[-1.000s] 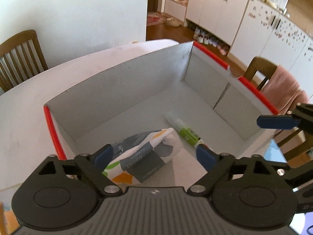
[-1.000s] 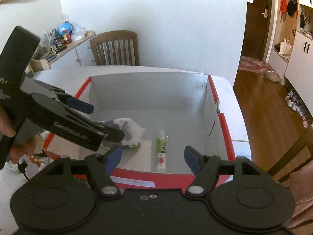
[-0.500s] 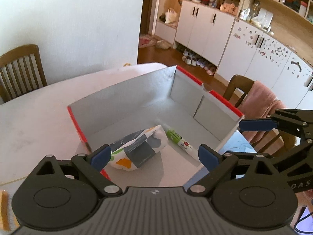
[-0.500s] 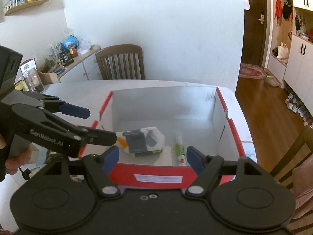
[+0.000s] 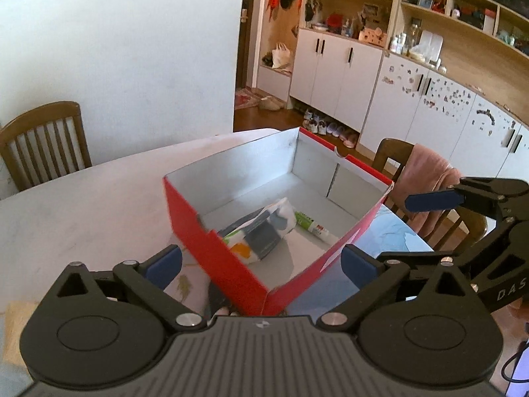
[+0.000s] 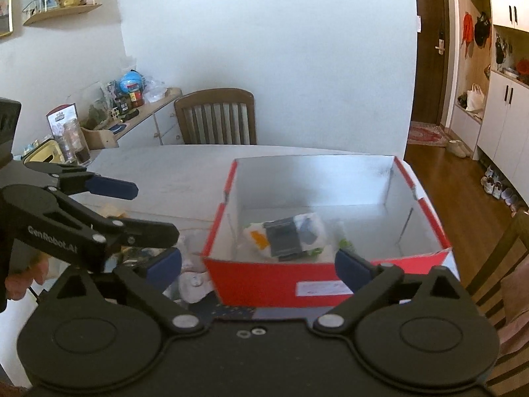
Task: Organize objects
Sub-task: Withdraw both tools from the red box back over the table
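Background I see: home dining room.
Wooden chair [image 6: 216, 115] behind bench [image 5: 82, 205]; white cabinets [image 5: 334, 76], shoes [image 5: 327, 129] below them.

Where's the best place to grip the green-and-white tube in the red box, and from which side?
Grip the tube across its green middle, coming straight down from above. It lies flat on the floor of the box, close beside the pouch, so the walls probably block any side approach. Set the fingers across its long axis, watching the pouch side.

Matt red cardboard box [image 5: 211, 248], glossy plastic pouch [image 5: 261, 235], wooden chair [image 6: 215, 115]
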The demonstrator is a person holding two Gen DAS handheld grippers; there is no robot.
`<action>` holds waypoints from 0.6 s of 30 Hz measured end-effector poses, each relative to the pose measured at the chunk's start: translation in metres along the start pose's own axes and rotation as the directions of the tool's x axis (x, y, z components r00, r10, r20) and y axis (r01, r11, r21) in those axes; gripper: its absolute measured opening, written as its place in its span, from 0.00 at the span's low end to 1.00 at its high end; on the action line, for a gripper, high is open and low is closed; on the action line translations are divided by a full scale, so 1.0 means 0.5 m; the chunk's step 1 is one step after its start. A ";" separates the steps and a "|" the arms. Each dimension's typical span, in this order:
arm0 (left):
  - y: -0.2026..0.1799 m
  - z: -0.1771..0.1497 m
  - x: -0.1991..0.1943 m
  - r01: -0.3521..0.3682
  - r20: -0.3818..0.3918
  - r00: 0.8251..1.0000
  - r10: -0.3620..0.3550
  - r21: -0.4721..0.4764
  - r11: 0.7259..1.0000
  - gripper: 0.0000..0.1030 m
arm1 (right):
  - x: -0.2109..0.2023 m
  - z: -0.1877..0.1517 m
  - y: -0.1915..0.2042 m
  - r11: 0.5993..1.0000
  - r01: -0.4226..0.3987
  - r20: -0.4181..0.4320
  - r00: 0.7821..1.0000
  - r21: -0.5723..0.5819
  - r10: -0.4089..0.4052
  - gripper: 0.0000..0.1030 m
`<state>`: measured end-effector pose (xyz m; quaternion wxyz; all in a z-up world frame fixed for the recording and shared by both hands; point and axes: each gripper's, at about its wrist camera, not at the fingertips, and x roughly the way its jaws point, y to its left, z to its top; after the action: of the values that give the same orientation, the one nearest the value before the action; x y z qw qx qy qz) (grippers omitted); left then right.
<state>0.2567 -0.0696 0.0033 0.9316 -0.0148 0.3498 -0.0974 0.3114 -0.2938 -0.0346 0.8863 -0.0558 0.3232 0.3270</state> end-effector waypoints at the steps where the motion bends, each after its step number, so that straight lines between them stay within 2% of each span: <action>1: 0.008 -0.008 -0.011 -0.001 0.004 1.000 0.001 -0.006 1.000 1.00 | -0.001 -0.005 0.014 1.000 0.000 0.001 1.000 0.000 0.000 0.99; 8: 0.065 -0.080 -0.081 -0.046 0.024 0.999 0.047 -0.041 0.998 1.00 | 0.009 -0.041 0.108 1.000 0.005 -0.008 1.000 -0.001 -0.005 0.99; 14: 0.106 -0.147 -0.133 -0.109 0.038 0.993 0.110 -0.031 0.994 1.00 | 0.035 -0.066 0.161 0.999 0.007 -0.034 0.999 0.048 -0.005 0.99; 18: 0.141 -0.196 -0.158 -0.130 0.032 0.991 0.132 -0.057 0.990 1.00 | 0.052 -0.084 0.190 0.998 0.019 -0.050 0.999 0.060 -0.016 0.99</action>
<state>0.1462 0.0187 -0.0262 0.9414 -0.0189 0.3357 -0.0260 0.2457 -0.2185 -0.0728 0.8821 -0.0400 0.3541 0.3080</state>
